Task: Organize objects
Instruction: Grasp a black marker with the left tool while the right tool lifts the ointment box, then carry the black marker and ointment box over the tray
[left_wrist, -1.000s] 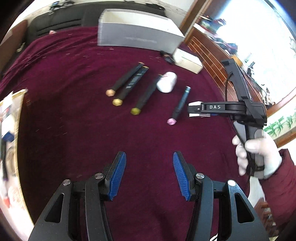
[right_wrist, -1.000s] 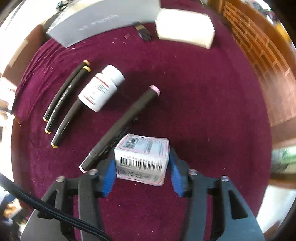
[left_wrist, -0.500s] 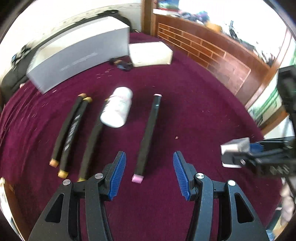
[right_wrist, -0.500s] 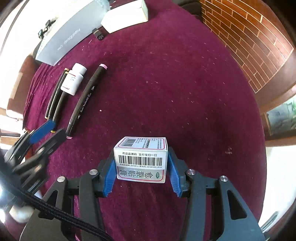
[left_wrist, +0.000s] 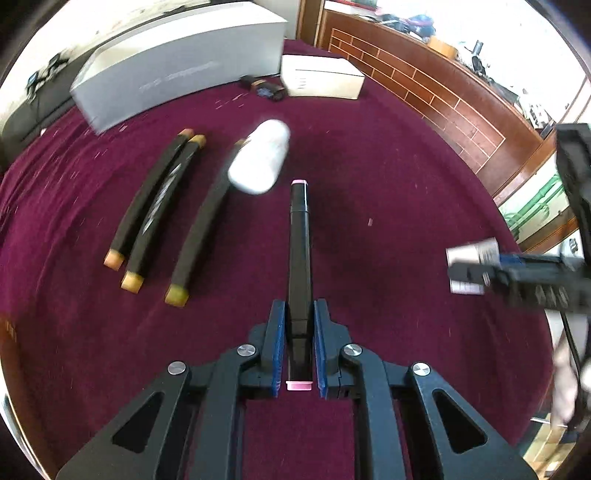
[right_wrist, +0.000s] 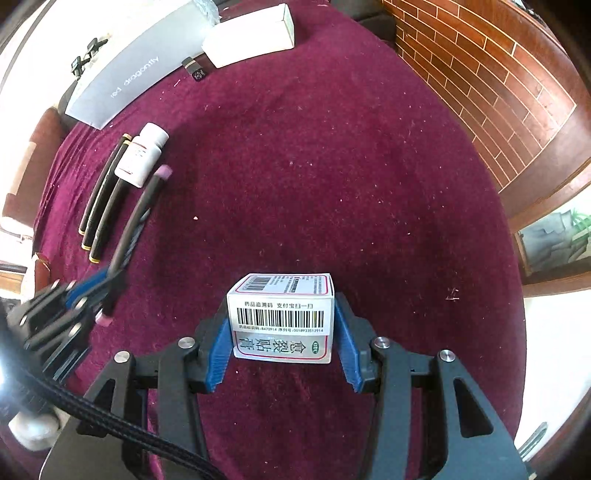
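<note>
A black marker with pink caps (left_wrist: 299, 236) lies lengthwise on the maroon cloth (left_wrist: 388, 155), and my left gripper (left_wrist: 299, 310) is shut on its near end. In the right wrist view the same marker (right_wrist: 136, 218) runs up from the left gripper (right_wrist: 98, 286) at the left. My right gripper (right_wrist: 281, 304) is shut on a small white box with a barcode (right_wrist: 284, 332), held just above the cloth. That box (left_wrist: 471, 253) and the right gripper (left_wrist: 476, 273) show blurred at the right of the left wrist view.
Three black markers with yellow caps (left_wrist: 155, 210) lie side by side left of the held marker, and a white bottle (left_wrist: 260, 160) rests on its side beside them. A long grey box (left_wrist: 177, 62), a white box (left_wrist: 321, 75) and a small dark item (left_wrist: 264, 88) sit at the back.
My left gripper moved forward over the pink-capped marker and closed on its near end. The right gripper shifted to the right side of the cloth with the box still in it.
</note>
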